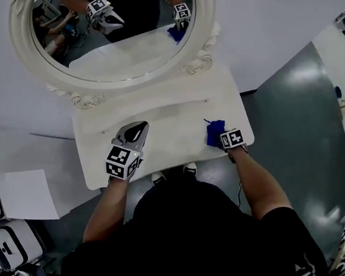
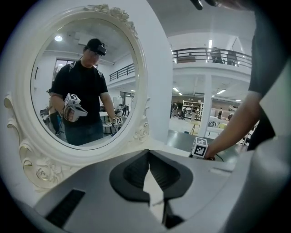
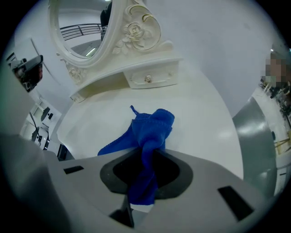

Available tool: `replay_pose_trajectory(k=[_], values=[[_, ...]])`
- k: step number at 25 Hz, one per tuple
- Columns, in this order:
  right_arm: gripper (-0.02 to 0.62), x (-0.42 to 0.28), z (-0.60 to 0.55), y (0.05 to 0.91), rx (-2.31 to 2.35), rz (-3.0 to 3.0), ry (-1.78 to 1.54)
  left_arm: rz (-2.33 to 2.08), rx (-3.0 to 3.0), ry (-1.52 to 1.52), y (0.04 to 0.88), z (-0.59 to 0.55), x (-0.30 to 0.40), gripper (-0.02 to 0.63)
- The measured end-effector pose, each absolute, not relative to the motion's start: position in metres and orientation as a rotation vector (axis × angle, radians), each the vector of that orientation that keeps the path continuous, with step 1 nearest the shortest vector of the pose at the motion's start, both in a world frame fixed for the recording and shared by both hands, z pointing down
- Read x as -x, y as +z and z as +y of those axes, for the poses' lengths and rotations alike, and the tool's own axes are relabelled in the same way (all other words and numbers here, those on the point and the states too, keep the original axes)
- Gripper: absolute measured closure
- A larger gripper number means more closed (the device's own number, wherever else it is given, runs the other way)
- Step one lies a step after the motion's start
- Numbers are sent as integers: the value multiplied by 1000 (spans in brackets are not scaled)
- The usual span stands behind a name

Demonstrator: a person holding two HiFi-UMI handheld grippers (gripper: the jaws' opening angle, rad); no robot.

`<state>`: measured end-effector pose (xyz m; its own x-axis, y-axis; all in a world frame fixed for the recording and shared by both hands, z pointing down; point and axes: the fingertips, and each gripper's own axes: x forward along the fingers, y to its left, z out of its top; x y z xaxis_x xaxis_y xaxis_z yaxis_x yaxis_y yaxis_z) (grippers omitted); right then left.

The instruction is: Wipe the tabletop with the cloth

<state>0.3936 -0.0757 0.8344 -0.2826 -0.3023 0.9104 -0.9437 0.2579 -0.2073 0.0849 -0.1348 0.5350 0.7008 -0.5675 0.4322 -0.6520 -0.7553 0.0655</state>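
Right claw (image 1: pixel 222 138) of mine is clamped on the blue cloth (image 3: pixel 152 129). Its bunched free end seems to rest on the white tabletop (image 1: pixel 163 112), in front of the oval mirror (image 1: pixel 19 38) and off to its right. My left claw (image 1: pixel 137 130) hovers before the mirror's middle, jaws pressed together on nothing. I judge wiping is in hand at that right end. Next I should press the cloth flat and sweep leftward past the mirror's front.
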Motion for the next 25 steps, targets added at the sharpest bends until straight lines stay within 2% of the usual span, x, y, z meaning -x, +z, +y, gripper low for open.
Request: replay_pose_trajectory(k=[7,15,19,25], values=[[532,-442,-58,833,-1244,-1668,1058,-947,-2728,572,531,-135,-104,595],[532,-452,-56,830,-1275,-1619,1056,-956,-2719,572,531,-133,-96,594],[537,-431,-61,820,-1221,-1646,1032,-985,-2713,557,526,-130,-84,594],[537,-349,-110,785,-1116,-1819,931,-1070,-2678,540,524,-123,-42,594]])
